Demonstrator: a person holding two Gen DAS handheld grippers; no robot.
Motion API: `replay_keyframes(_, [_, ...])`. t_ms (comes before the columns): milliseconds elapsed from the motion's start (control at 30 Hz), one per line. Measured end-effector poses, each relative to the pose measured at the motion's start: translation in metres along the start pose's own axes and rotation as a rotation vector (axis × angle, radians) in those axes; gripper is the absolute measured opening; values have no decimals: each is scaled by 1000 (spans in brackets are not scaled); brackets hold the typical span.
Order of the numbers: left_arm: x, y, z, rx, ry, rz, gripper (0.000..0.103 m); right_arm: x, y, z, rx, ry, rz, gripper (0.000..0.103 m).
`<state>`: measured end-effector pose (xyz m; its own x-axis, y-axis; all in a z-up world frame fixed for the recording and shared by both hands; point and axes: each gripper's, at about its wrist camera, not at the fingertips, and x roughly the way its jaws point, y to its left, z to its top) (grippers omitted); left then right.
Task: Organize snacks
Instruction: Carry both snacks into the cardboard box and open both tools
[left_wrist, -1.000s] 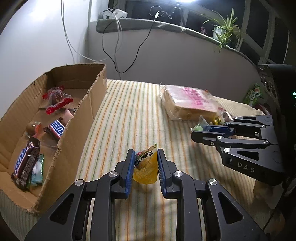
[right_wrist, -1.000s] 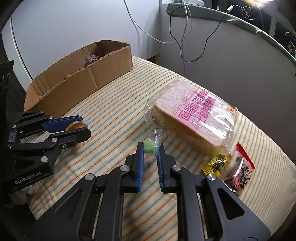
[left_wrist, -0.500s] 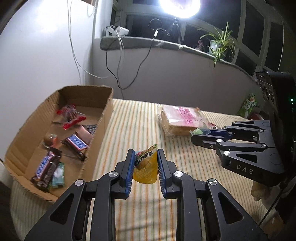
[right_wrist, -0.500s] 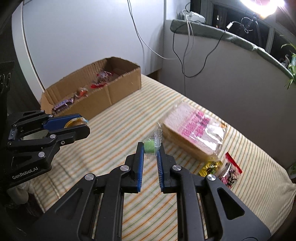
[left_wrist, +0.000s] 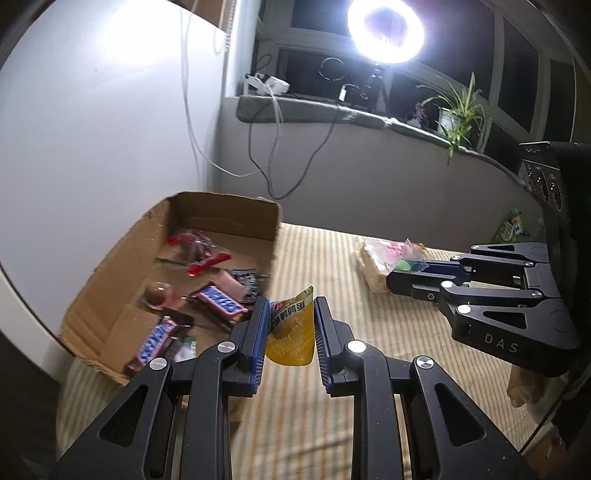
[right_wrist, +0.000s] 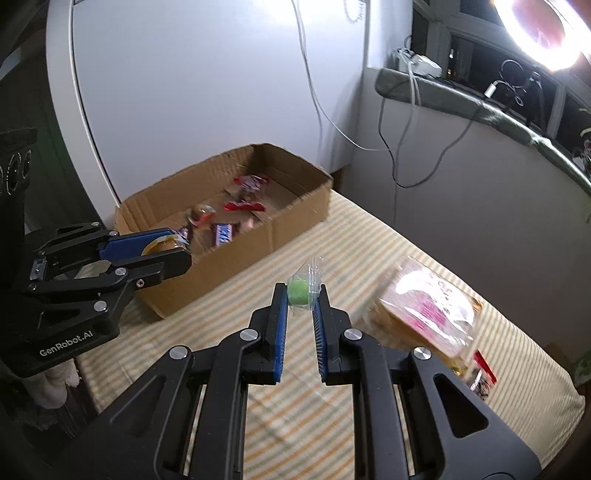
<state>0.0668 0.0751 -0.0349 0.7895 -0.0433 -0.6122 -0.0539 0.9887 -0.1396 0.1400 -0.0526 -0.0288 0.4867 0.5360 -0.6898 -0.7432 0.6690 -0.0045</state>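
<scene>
My left gripper is shut on a yellow snack packet and holds it in the air just right of the cardboard box. The box holds several chocolate bars and red-wrapped sweets. My right gripper is shut on a small green sweet in clear wrap, high above the striped cloth, right of the box. The left gripper also shows in the right wrist view, over the box's near corner.
A bagged loaf of sliced bread lies on the striped tablecloth, with small snack packets beside it. A green packet lies at the far right. A ring light, cables and a plant are on the sill behind.
Both grippers have risen well above the table with their snacks and shifted left toward the box. The box's inside shows more from above.
</scene>
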Motion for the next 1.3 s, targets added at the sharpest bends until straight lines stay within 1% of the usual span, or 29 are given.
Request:
replay_keyframes(600, [-8,78,4,-81,-29,107,22,42,57,41,-84,9,74,14])
replay_keyframes(867, [-1,98,4,-97,-21,143,22,61,78,51,-114,28,108,14])
replay_keyframes(1300, [12,110,6,-114,-6,151,22,84,92,54,-127,60,133,14])
